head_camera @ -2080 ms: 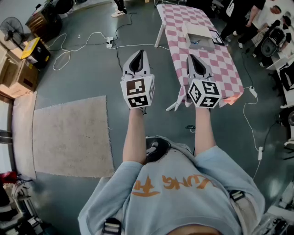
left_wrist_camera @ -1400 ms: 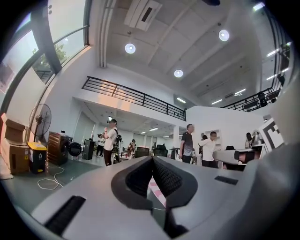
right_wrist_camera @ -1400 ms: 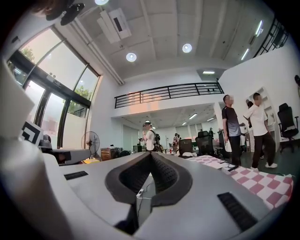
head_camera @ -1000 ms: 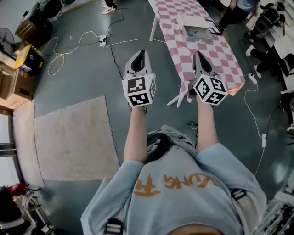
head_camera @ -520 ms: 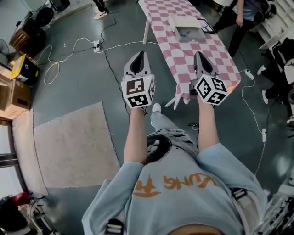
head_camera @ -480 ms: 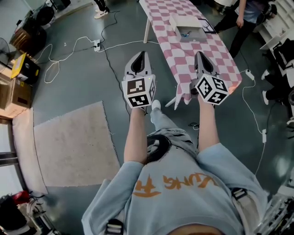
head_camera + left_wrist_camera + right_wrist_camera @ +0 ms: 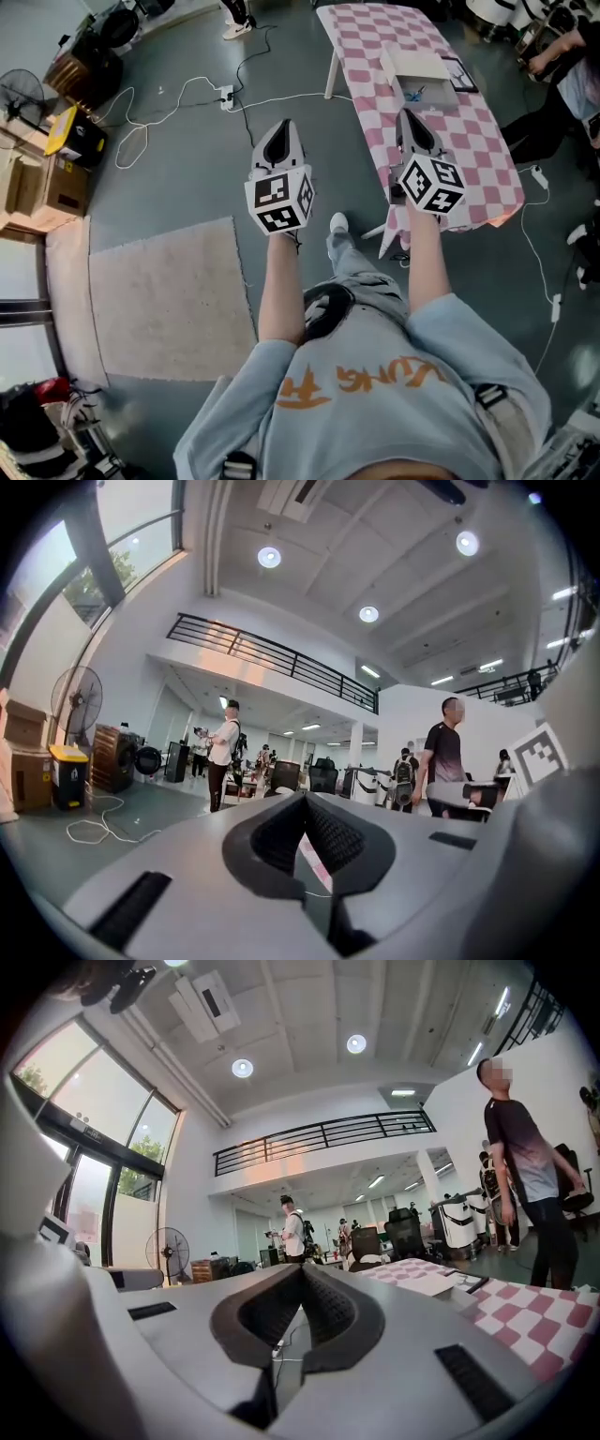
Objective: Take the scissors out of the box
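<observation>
Closer to the table [image 7: 478, 169] than before, the left gripper [image 7: 283, 127] and right gripper [image 7: 406, 117] are both clenched empty (approach only, I judge); the scissors [image 7: 414, 93] lie untouched in the box [image 7: 422, 66] toward the table's far end

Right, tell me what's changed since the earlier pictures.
The person has stepped toward the table: a foot now shows ahead, and the table looks slightly nearer, its near end beside the right gripper. Nothing was taken hold of or let go. Unchanged: the left gripper and right gripper are held out side by side, jaws shut and empty; the box sits untouched on the table.
</observation>
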Action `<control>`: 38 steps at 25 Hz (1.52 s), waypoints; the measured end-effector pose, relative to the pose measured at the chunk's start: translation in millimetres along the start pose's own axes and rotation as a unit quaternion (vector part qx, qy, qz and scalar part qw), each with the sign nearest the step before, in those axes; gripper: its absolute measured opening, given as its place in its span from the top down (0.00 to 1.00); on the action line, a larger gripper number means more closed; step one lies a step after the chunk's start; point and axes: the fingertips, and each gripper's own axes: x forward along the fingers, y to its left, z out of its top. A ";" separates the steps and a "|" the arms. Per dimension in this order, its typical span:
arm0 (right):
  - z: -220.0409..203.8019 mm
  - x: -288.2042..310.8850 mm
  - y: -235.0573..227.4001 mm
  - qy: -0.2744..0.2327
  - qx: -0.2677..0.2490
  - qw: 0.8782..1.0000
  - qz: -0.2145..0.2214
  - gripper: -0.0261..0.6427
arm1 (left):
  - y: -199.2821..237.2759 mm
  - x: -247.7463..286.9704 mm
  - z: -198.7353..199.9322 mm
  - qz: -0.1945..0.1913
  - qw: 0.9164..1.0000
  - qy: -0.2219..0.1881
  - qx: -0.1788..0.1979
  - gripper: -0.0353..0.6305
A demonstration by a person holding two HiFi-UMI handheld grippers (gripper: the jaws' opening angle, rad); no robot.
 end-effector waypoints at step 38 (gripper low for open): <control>-40.3 261.8 -211.0 0.030 0.078 0.994 -0.076 0.97 | -61.7 357.6 -70.8 -0.114 0.978 0.154 0.078 0.92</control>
